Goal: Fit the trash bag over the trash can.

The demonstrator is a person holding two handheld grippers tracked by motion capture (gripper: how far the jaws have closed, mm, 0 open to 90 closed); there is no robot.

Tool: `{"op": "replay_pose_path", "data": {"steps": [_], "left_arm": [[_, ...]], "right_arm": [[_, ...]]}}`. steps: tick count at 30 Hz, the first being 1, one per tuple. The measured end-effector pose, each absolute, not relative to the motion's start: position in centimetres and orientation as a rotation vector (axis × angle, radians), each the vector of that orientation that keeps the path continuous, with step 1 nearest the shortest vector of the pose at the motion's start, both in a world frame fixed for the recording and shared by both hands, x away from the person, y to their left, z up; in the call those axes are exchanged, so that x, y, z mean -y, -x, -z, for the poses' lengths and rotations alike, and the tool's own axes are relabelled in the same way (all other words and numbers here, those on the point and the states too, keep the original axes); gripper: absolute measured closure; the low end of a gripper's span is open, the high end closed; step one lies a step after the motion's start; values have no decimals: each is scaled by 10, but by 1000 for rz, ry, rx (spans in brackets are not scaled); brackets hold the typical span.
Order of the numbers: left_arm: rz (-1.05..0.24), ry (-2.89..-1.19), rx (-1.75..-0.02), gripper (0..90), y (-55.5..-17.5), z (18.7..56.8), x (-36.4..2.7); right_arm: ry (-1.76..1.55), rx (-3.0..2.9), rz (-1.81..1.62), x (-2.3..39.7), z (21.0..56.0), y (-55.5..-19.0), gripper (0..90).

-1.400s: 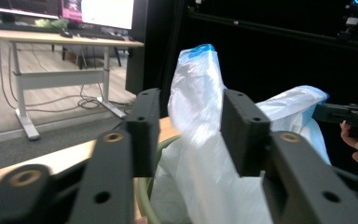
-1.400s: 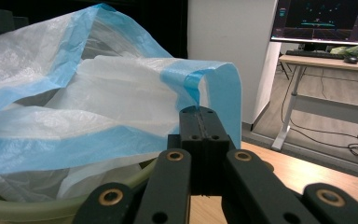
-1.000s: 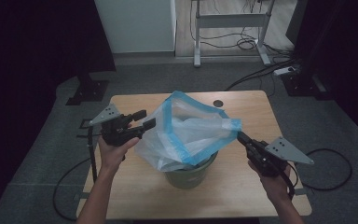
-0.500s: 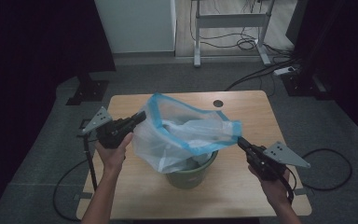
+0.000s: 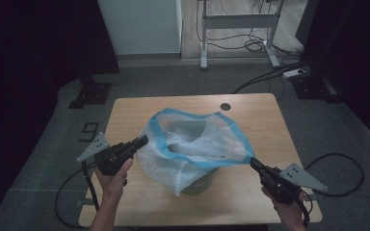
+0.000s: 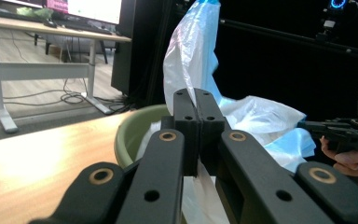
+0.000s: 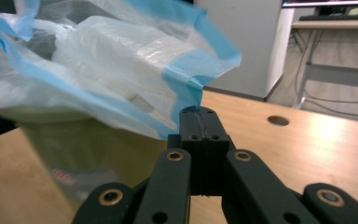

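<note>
A translucent white bag [image 5: 192,144] with a blue rim is spread over a green bin [image 5: 200,185] at the middle of the wooden table [image 5: 250,110]. My left gripper [image 5: 143,140] is shut on the bag's left rim; in the left gripper view the film [image 6: 191,56] runs down between the closed jaws of my left gripper [image 6: 197,95], with the bin [image 6: 135,133] just behind. My right gripper [image 5: 253,163] is shut on the bag's right corner, and the blue rim [image 7: 186,79] rises from its tip [image 7: 198,112]. The bag mouth is stretched between them.
A round hole [image 5: 226,106] sits near the table's far edge. Beyond the table stand a white cabinet [image 5: 139,26] and a desk frame [image 5: 236,21] with cables on the floor. Gripper cables [image 5: 337,159] trail off both sides. Bare wood lies in front of the bin.
The left gripper's jaws, open beside the bag a second ago, have closed on its rim. Both hands have sunk and moved apart, pulling the bag mouth wider and lower over the bin.
</note>
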State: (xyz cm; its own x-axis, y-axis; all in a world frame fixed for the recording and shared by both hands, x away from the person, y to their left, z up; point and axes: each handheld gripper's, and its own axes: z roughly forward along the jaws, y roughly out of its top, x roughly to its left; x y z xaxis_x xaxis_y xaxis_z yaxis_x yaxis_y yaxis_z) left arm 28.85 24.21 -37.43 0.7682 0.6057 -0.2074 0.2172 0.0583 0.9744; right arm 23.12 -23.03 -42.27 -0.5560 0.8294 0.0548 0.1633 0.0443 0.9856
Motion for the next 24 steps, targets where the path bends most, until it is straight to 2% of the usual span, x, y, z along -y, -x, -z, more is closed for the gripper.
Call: {"op": "replay_pose_path", "data": {"steps": [15, 18, 21, 24], "left_arm": [[-200, -1515, -721, 893, -276, 406, -259], [-198, -1511, -720, 896, -277, 406, -258], [-199, -1511, -720, 897, -278, 406, -257], [-194, -1502, -725, 898, -278, 408, -257]], "right_arm": [[-1053, -1861, -1584, 224, 451, -218, 890], [-1090, -1826, -1600, 225, 448, -223, 785], [-1122, -1792, -1627, 223, 445, -226, 575], [-1162, -1767, -1654, 221, 445, -226, 477]]}}
